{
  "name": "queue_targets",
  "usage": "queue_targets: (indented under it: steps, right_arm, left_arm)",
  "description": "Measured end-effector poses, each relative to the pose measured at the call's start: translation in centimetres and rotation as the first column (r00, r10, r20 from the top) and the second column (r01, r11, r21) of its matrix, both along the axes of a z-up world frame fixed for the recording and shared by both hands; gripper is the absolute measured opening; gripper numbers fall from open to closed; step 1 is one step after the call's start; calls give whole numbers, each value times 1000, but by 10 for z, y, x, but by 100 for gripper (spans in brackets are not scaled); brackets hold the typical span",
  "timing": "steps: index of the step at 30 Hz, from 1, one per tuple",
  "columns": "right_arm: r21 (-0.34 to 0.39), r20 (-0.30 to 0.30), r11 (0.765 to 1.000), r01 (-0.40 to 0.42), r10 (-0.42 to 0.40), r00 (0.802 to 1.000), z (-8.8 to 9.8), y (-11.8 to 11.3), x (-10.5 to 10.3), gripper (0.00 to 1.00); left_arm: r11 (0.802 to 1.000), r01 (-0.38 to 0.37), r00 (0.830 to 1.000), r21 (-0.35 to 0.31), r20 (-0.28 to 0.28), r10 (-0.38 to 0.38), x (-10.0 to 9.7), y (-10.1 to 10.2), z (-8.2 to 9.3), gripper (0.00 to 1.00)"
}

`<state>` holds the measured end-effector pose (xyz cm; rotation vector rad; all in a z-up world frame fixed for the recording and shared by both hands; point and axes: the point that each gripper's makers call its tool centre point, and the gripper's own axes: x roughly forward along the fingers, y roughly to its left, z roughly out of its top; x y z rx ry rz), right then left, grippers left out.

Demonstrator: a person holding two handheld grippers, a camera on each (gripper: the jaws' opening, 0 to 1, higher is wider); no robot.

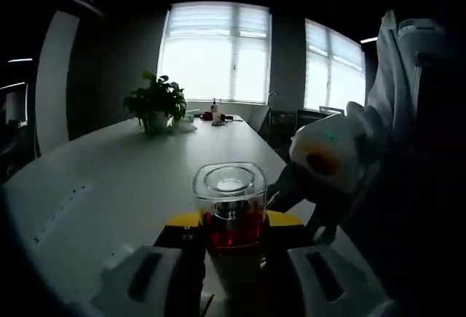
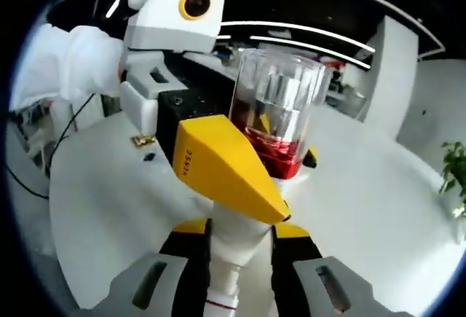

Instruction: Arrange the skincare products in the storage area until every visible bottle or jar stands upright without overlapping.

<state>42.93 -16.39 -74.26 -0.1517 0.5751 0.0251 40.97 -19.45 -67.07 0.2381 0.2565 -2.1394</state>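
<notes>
- Clear plastic cap over red liquid — the bottle [image 1: 231,208] stands upright between the yellow-tipped jaws of the left gripper [image 1: 231,224], which are closed onto its sides.
- In the right gripper view the same bottle [image 2: 280,113] shows from the side, with one yellow jaw of the left gripper [image 2: 247,178] pressed against it and its white body above.
- A white bottle [image 2: 231,259] sits between the jaws of the right gripper [image 2: 234,233], narrow neck toward the camera with a red band near the end; the jaws are closed onto it.
- Both bottles are held up above the white table [image 1: 109,178], the white one just under the red one — whether they touch I cannot tell.
- In the left gripper view the right gripper [image 1: 328,157] shows at the right, held by a white-gloved hand [image 1: 364,124].
- A potted plant [image 1: 155,102] stands near the table's far end, before the windows [image 1: 215,51].
</notes>
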Motion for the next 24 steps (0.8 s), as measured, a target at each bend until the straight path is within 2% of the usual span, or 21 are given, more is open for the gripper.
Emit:
queue_targets:
  steps: [8, 14, 24]
  right_arm:
    - [-13, 5, 1000, -11, 11, 1000, 1, 3, -4, 24]
    - [-29, 16, 999, -21, 22, 1000, 4, 3, -4, 25]
    - [-14, 36, 1000, -19, 20, 999, 11, 5, -6, 24]
  left_arm:
    - [999, 43, 999, -15, 25, -43, -4, 4, 0, 26]
    - [999, 30, 999, -14, 34, -30, -8, 5, 1, 26]
    - [999, 29, 999, -43, 24, -28, -14, 8, 8, 26]
